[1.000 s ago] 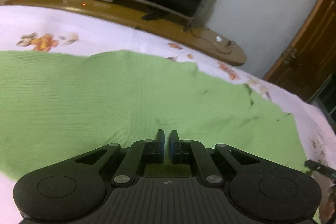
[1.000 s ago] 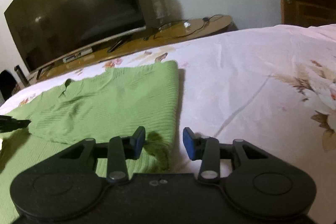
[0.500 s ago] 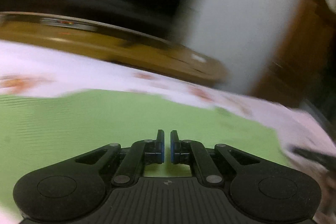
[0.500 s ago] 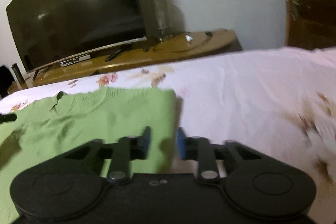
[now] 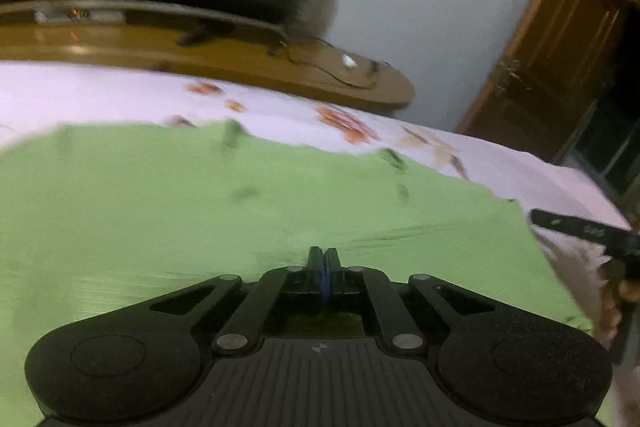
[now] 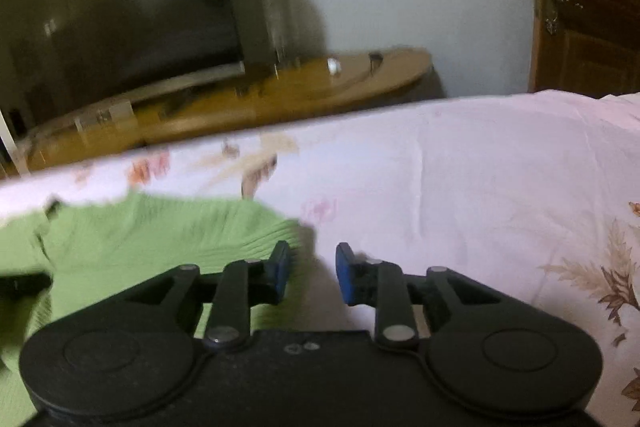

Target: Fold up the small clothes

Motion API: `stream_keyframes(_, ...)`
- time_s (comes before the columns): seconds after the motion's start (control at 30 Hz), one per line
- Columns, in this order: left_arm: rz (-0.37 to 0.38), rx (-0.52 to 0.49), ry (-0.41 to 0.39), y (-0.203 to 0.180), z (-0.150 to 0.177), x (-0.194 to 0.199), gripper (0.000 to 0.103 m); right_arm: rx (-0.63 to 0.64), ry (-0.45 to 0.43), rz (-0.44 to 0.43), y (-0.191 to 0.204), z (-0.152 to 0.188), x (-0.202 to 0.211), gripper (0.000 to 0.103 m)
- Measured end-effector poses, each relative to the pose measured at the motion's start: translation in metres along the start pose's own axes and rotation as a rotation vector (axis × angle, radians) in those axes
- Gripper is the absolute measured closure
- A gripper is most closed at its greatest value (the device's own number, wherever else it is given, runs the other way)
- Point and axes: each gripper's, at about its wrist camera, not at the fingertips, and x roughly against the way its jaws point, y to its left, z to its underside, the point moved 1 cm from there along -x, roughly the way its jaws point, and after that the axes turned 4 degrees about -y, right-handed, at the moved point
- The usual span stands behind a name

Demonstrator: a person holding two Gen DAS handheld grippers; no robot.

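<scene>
No text, label, brand or number can be read anywhere in either blurred view.

A: What colour is the garment (image 5: pixel 200 211)?
B: Light green, finely ribbed, with a few dark marks.
A: And the bed sheet (image 6: pixel 460 179) beneath it?
B: Pale pink, printed with orange flowers and brown leaves.
A: The claws?
B: The left claw (image 5: pixel 323 259) and right claw (image 6: pixel 313 269) are black with blue pads.
A: The television stand (image 5: pixel 240 55)?
B: Glossy amber-brown wood.
</scene>
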Motion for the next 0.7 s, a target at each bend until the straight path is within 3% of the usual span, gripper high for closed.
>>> stream_keyframes(0.13, -0.021, 0.032, -0.009, 0.020, 0.005, 0.012, 0.100, 0.035, 0.003, -0.062, 0.007, 0.003, 0.000, 0.082)
stream_keyframes(0.2, -0.029, 0.039, -0.030, 0.021, 0.005, 0.018, 0.100, 0.086, 0.063, -0.022, 0.014, 0.012, -0.011, 0.081)
stream_keyframes(0.23, -0.043, 0.032, -0.051, 0.020, 0.004, 0.023, 0.100, 0.082, 0.046, -0.021, 0.016, 0.011, -0.007, 0.079)
stream_keyframes(0.37, -0.058, 0.035, -0.073, 0.029, 0.005, 0.041, 0.100, 0.020, -0.026, -0.088, 0.021, 0.008, 0.040, 0.073)
stream_keyframes(0.43, -0.098, 0.010, -0.047, 0.033, 0.012, 0.043, 0.100, 0.055, -0.033, -0.157, 0.030, 0.016, 0.063, 0.078)
stream_keyframes(0.5, -0.125, -0.021, -0.031, 0.041, 0.019, 0.049, 0.100, 0.125, 0.036, -0.205, 0.039, 0.036, 0.078, 0.086)
stream_keyframes(0.57, -0.134, -0.024, -0.028, 0.048, 0.022, 0.055, 0.100, 0.219, 0.123, -0.139, 0.034, 0.062, 0.077, 0.087)
stream_keyframes(0.7, -0.133, -0.030, -0.068, 0.042, 0.021, 0.073, 0.100, 0.104, 0.069, -0.141, 0.019, 0.052, 0.090, 0.083)
